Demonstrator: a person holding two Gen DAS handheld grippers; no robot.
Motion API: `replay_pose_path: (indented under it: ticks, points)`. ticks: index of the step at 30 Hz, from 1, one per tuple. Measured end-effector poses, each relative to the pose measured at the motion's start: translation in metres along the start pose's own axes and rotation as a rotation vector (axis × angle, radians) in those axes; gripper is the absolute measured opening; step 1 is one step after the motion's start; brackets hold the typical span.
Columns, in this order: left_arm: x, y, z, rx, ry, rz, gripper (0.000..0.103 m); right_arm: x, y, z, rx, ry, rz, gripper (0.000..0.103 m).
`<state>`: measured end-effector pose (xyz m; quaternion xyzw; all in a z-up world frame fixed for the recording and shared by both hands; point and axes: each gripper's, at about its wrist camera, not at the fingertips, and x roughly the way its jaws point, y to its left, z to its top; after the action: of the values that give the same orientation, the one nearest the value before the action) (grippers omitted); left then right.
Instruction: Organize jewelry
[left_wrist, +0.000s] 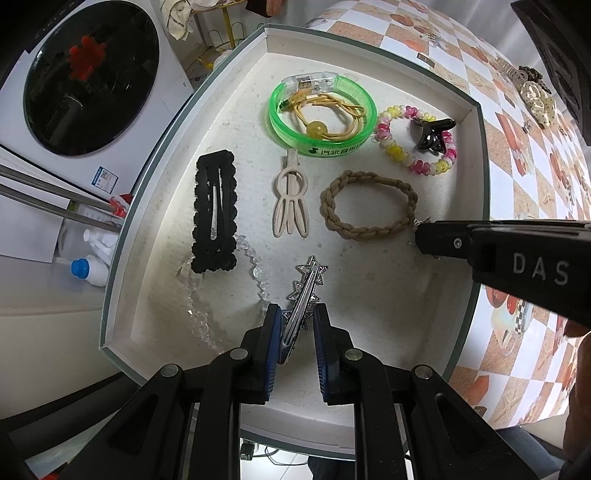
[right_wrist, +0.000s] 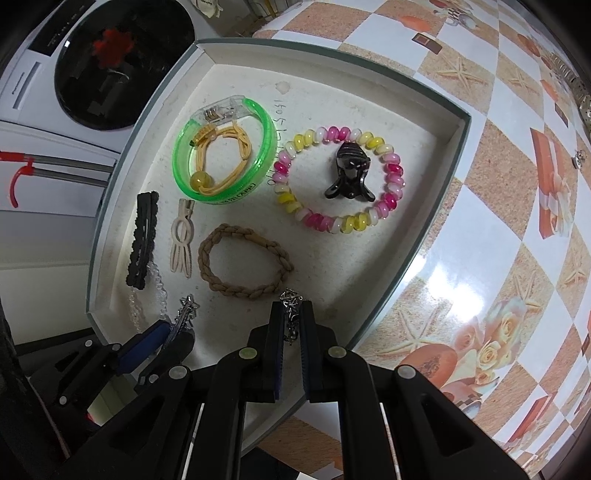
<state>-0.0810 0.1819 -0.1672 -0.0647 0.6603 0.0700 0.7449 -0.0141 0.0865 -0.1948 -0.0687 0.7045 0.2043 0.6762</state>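
We look down on a white-lined box (left_wrist: 474, 155) at the corner of a table with a checked cloth (right_wrist: 480, 229), most of the sorting apparently done. Laid out inside, largest first: a green bangle (left_wrist: 322, 147) ringing a yellow bead cord (left_wrist: 325, 125) near the far wall; a pink-and-yellow coil hair tie (right_wrist: 338, 221) around a black claw clip (right_wrist: 349, 171); a braided tan hair tie (left_wrist: 369, 206); a black snap clip (left_wrist: 215, 210) beside a clear bead bracelet (left_wrist: 258, 273) by the left wall; a beige clip (left_wrist: 290, 199). More pieces (left_wrist: 532, 92) wait on the cloth.

Our left gripper (left_wrist: 295, 325), jaws narrowly parted, pinches a silver star hair clip (left_wrist: 306, 291) above the near edge. Our right gripper (right_wrist: 291, 317), nearly closed, grips a small silver chain piece (right_wrist: 290, 301) just beside the braided tie.
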Motion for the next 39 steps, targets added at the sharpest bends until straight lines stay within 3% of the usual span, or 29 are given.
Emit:
replay_pose_path:
  ticks: [2, 4, 6, 8, 16, 39]
  points:
    - [-0.002, 0.001, 0.0, 0.0, 0.001, 0.006, 0.023, -0.004, -0.001, 0.002, 0.005, -0.006, 0.005, 0.01]
    - [-0.003, 0.002, 0.0, 0.0, 0.002, 0.009, 0.023, -0.009, -0.002, 0.005, 0.011, -0.015, 0.009, 0.02]
    - [-0.004, 0.003, 0.0, 0.004, 0.001, 0.012, 0.023, -0.016, -0.003, 0.007, 0.016, -0.035, 0.019, 0.042]
    - [-0.005, 0.004, 0.001, 0.006, 0.0, 0.014, 0.023, -0.024, -0.003, 0.01, 0.015, -0.054, 0.026, 0.048]
    - [-0.009, 0.005, 0.0, 0.003, -0.003, 0.02, 0.023, -0.053, -0.004, 0.012, 0.033, -0.108, 0.042, 0.053]
    - [-0.027, -0.009, 0.009, 0.032, -0.024, 0.03, 0.023, -0.08, -0.035, -0.014, 0.095, -0.12, 0.015, 0.053]
